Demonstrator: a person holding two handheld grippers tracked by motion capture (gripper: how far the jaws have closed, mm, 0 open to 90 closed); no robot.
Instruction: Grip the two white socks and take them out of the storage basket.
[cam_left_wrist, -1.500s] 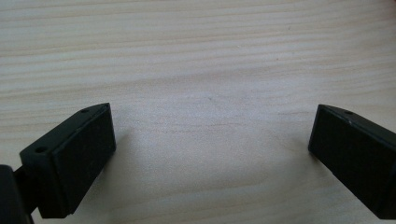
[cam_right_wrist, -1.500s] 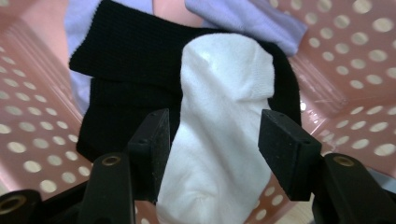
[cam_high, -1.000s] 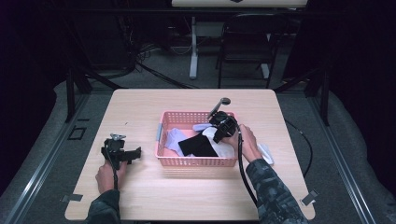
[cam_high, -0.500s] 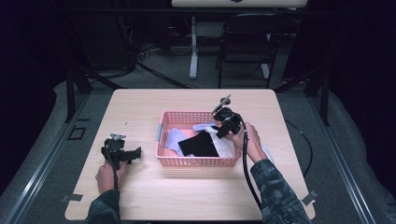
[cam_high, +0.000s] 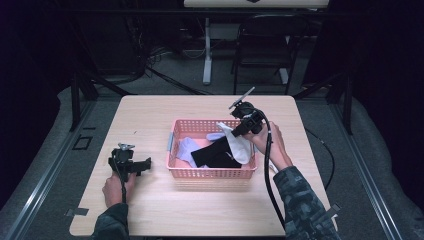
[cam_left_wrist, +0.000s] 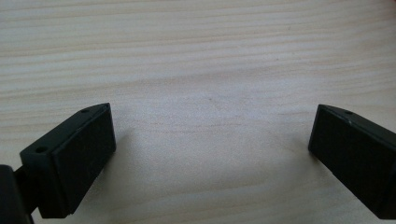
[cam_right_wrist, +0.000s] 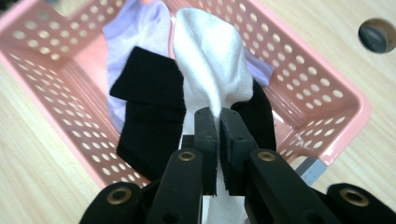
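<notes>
Clamped on a white sock (cam_right_wrist: 210, 70), the right gripper (cam_right_wrist: 217, 123) holds it above the pink basket (cam_high: 212, 173); the thin pinch might slip, or drag up the black sock (cam_right_wrist: 149, 112). Left gripper (cam_left_wrist: 210, 140) rests open on the table (cam_high: 150, 210), well apart.

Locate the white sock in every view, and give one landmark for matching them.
High view: the white fabric sock hangs right of centre, over the pink perforated plastic basket's right half, pinched by the right gripper.
Left gripper view: bare wooden tabletop between open fingers.
Right gripper view: top centre, running down into the shut fingers.
Shared landmark: the pink basket.
</notes>
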